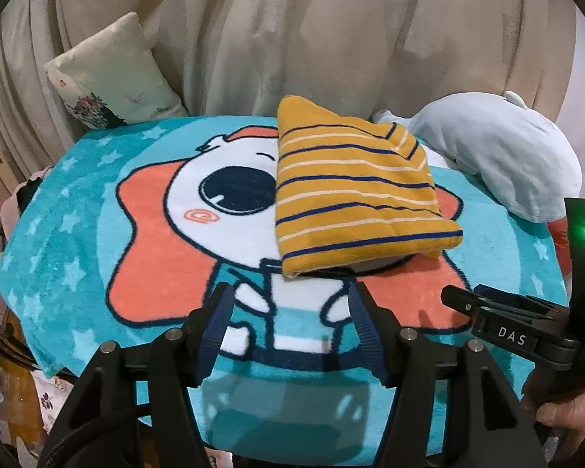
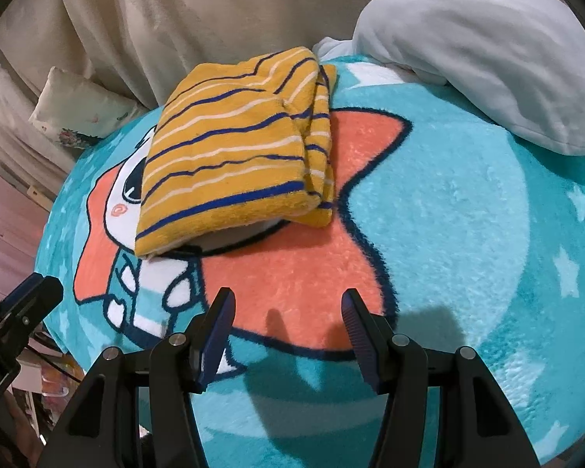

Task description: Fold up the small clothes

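Note:
A small mustard-yellow garment with blue and white stripes lies folded into a compact stack on a teal cartoon blanket. It also shows in the right wrist view, with folded layers at its right edge. My left gripper is open and empty, just short of the garment's near edge. My right gripper is open and empty, above the blanket, nearer than the garment. The right gripper also shows at the right of the left wrist view.
A pale blue plush cushion lies at the blanket's far right, also in the right wrist view. A cream printed pillow leans at the far left. Beige curtains hang behind. Clutter sits below the blanket's left edge.

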A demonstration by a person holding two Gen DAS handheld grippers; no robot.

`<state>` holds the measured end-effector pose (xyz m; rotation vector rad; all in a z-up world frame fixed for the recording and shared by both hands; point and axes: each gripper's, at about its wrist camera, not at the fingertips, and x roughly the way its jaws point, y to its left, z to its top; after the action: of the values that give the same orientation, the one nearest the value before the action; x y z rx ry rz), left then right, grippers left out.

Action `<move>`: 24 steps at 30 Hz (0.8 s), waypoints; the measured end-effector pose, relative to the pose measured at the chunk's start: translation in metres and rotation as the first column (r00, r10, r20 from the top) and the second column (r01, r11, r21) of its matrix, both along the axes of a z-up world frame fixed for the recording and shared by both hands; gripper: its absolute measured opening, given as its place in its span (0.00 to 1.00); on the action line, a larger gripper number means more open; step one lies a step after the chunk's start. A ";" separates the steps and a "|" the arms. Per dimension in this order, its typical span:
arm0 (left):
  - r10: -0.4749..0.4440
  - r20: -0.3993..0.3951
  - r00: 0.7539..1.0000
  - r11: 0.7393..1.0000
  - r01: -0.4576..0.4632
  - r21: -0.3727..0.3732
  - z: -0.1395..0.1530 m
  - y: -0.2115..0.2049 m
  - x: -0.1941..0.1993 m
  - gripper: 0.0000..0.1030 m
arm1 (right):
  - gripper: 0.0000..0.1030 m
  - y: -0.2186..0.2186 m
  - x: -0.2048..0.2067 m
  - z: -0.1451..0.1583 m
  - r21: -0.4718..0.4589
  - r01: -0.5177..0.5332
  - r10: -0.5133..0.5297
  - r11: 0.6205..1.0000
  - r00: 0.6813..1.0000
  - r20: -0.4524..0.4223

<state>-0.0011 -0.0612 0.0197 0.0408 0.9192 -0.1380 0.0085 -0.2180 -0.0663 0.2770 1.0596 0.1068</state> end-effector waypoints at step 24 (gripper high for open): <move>-0.009 -0.002 1.000 1.000 0.009 0.006 -0.002 0.000 0.010 0.60 | 0.60 0.003 0.008 -0.005 -0.007 0.013 -0.013 1.000 1.000 -0.027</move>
<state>0.0090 -0.0614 0.0181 0.0506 0.9212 -0.1432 0.0170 -0.2154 -0.0715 0.2797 1.0846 0.0876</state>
